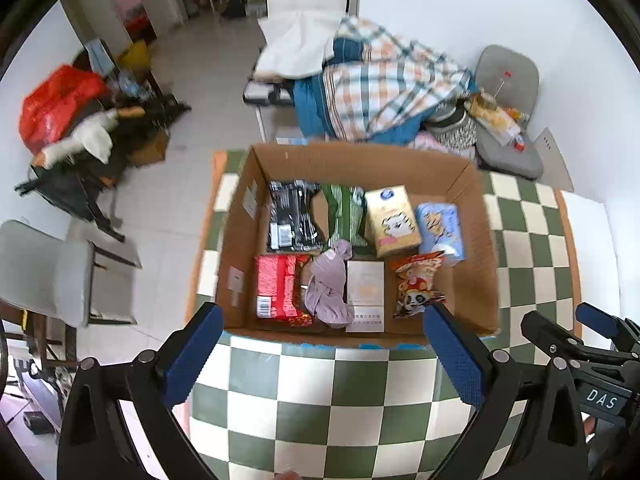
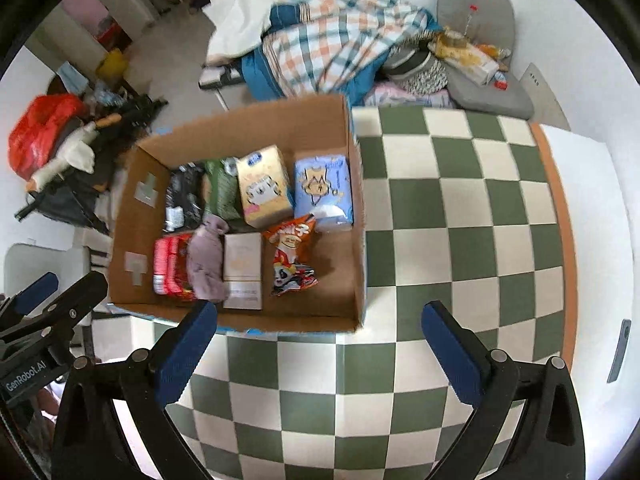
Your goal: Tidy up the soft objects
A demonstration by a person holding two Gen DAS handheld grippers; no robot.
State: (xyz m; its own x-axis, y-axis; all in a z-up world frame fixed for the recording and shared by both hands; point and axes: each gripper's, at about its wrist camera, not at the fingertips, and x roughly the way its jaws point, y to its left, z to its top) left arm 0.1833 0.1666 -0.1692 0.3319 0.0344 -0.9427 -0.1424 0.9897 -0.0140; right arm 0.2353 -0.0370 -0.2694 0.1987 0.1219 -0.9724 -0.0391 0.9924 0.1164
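Note:
An open cardboard box [image 1: 240,240] [image 2: 352,216] stands on the green-and-white checkered table. Inside lie a black packet [image 1: 294,216], a green packet [image 1: 346,216], a gold tissue box [image 1: 392,216] [image 2: 264,186], a blue tissue pack [image 1: 440,230] [image 2: 323,184], a red packet [image 1: 278,290] [image 2: 172,268], a crumpled lilac cloth [image 1: 330,284] [image 2: 206,264], a white flat box [image 1: 365,296] [image 2: 242,272] and a panda snack bag [image 1: 418,284] [image 2: 292,256]. My left gripper [image 1: 322,356] hangs open above the box's near wall, holding nothing. My right gripper [image 2: 320,354] is open and holds nothing, over the table at the box's near right corner.
The checkered table [image 2: 460,220] stretches to the right of the box. Behind it a bed carries a plaid quilt [image 1: 384,84] and a grey chair [image 1: 508,92] holds snack packs. A red bag [image 1: 56,104] and dark clutter sit on the floor at left.

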